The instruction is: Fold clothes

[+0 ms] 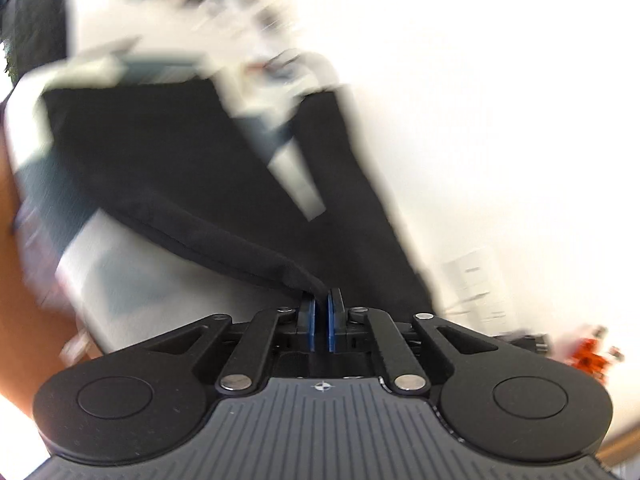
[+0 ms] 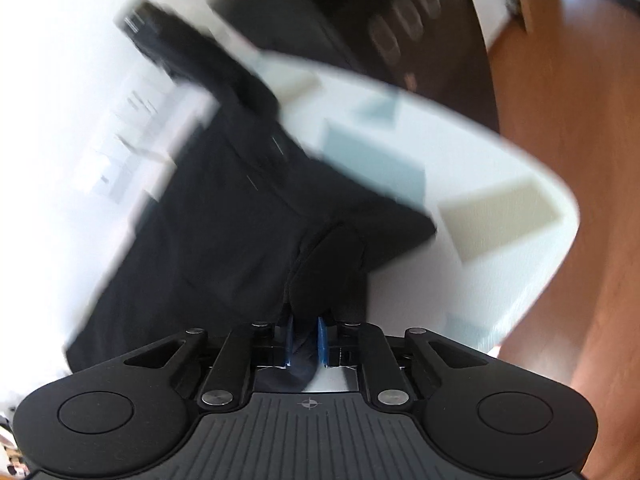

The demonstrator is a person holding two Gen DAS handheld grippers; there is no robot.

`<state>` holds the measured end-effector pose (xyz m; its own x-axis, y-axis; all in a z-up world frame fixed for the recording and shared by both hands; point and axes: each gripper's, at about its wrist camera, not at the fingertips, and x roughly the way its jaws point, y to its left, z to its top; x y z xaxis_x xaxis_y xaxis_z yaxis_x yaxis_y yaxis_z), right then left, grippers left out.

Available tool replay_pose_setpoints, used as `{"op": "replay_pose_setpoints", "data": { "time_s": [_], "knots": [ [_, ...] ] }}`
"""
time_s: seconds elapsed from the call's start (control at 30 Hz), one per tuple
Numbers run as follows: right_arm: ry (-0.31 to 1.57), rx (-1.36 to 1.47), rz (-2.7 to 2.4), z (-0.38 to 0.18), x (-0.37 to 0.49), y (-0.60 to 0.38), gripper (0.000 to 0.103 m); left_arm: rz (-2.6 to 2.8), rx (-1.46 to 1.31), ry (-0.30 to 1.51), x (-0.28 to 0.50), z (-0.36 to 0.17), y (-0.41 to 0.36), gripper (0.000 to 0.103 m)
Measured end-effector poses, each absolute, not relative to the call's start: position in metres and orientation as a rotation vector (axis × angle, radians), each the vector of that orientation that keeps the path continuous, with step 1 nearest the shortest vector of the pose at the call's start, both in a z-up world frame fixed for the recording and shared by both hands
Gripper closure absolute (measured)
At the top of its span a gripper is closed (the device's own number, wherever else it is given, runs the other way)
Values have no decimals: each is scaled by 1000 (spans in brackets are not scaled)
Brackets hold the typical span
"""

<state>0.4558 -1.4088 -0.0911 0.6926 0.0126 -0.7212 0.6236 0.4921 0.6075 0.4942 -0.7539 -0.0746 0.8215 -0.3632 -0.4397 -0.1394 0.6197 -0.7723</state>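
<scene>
A black garment [image 1: 168,168] lies spread over a white table [image 1: 480,120], blurred by motion. My left gripper [image 1: 321,300] is shut on a corner of its hem, which runs up and to the left from the blue pads [image 1: 310,320]. In the right wrist view the same black garment [image 2: 224,232] stretches away over the white table [image 2: 500,200]. My right gripper [image 2: 306,330] is shut on a bunched fold of it, with dark cloth showing between the blue pads [image 2: 322,340].
A wooden floor [image 2: 580,100] lies beyond the table's rounded edge on the right. A dark cabinet or chair [image 2: 392,20] stands behind the table. Papers [image 2: 128,140] lie on the table to the left of the garment. A small orange object [image 1: 592,356] sits at the right.
</scene>
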Motion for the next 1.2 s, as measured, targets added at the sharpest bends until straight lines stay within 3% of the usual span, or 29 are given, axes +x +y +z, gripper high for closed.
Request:
{"op": "replay_pose_setpoints", "data": {
  "time_s": [0.13,0.37,0.67,0.83,1.2],
  "knots": [
    [593,844,-400,-46,434,-1402,95,-219,-859,528,489,-42,-753,97],
    [549,914,-419,-40,398,-1396,96,-247,-786,468,470,-3,-756,97],
    [471,829,-404,-20,389,-1375,96,-418,-649,228,479,89,-765,97],
    [598,899,-433,-36,404,-1368,96,-420,-653,308,505,78,-776,97],
    [547,917,-542,-42,391,-1344,96,-458,-674,407,559,48,-769,97]
  ]
}}
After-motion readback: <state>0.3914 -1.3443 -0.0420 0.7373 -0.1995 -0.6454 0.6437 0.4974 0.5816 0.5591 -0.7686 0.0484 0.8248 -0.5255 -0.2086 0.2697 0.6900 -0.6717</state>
